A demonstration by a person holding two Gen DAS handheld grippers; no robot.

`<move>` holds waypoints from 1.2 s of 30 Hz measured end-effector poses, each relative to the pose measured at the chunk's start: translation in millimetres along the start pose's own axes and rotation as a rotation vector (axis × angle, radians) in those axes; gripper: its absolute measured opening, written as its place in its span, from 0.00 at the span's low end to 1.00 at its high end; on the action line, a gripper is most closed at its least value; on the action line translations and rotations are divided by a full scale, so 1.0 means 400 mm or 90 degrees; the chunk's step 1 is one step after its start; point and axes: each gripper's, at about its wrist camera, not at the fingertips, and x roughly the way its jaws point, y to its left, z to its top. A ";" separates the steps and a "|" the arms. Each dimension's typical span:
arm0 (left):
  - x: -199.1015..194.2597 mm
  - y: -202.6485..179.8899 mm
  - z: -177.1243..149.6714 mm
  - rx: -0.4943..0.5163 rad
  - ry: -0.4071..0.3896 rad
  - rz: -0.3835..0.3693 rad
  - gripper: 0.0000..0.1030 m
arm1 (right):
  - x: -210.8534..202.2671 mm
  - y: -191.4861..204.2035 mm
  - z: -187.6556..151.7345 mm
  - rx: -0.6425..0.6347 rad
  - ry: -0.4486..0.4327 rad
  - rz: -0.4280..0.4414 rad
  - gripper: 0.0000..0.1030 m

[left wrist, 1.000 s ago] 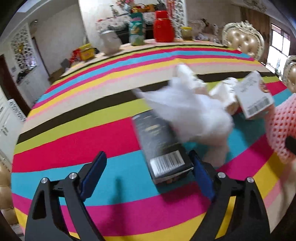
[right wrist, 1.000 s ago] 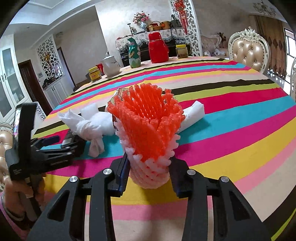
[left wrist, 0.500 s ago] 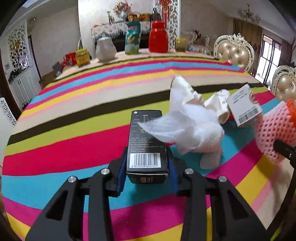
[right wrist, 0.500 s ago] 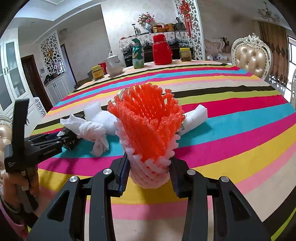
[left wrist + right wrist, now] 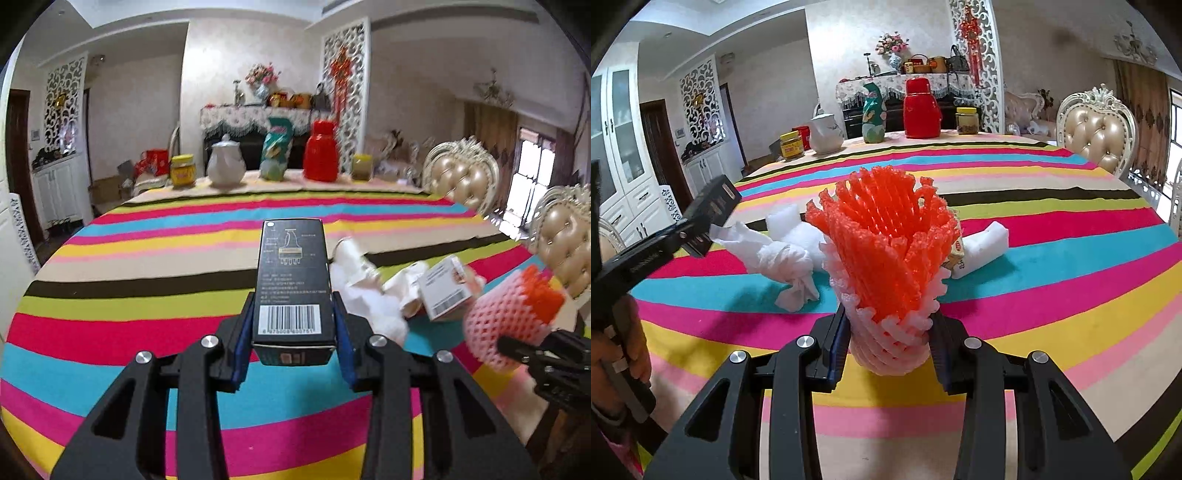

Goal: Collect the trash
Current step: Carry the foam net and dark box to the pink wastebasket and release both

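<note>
Crumpled tissue (image 5: 373, 306) beside small carton (image 5: 445, 291)

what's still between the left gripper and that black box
Nothing: the left gripper is already shut on the black box, pads against both its sides. The crumpled white tissue lies just beside it on the striped tablecloth.

Each claw (image 5: 293, 345) (image 5: 888, 343): black triangular cut-out arms, silver screws, blue pads (image 5: 242, 343). Pink sleeve (image 5: 618, 452) at 8 o'clock.

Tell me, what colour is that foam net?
The foam net is orange inside, pale pink outside; clearest in the right wrist view.
</note>
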 end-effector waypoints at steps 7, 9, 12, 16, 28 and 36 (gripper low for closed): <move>-0.060 -0.046 -0.008 0.034 -0.064 -0.032 0.37 | 0.000 0.010 0.004 -0.006 -0.005 -0.025 0.36; -0.083 -0.059 -0.012 0.029 -0.060 -0.053 0.37 | -0.009 0.011 0.003 -0.005 -0.013 -0.039 0.36; -0.137 -0.084 -0.017 0.039 -0.067 -0.080 0.37 | -0.068 0.022 -0.007 -0.003 -0.028 -0.041 0.36; -0.202 -0.123 -0.046 0.073 -0.062 -0.102 0.37 | -0.160 0.042 -0.023 -0.019 -0.051 -0.053 0.36; -0.340 -0.215 -0.159 0.102 -0.041 -0.172 0.37 | -0.349 0.057 -0.164 -0.023 -0.090 -0.082 0.36; -0.333 -0.247 -0.196 0.106 -0.009 -0.203 0.37 | -0.410 0.028 -0.223 0.000 -0.096 -0.088 0.36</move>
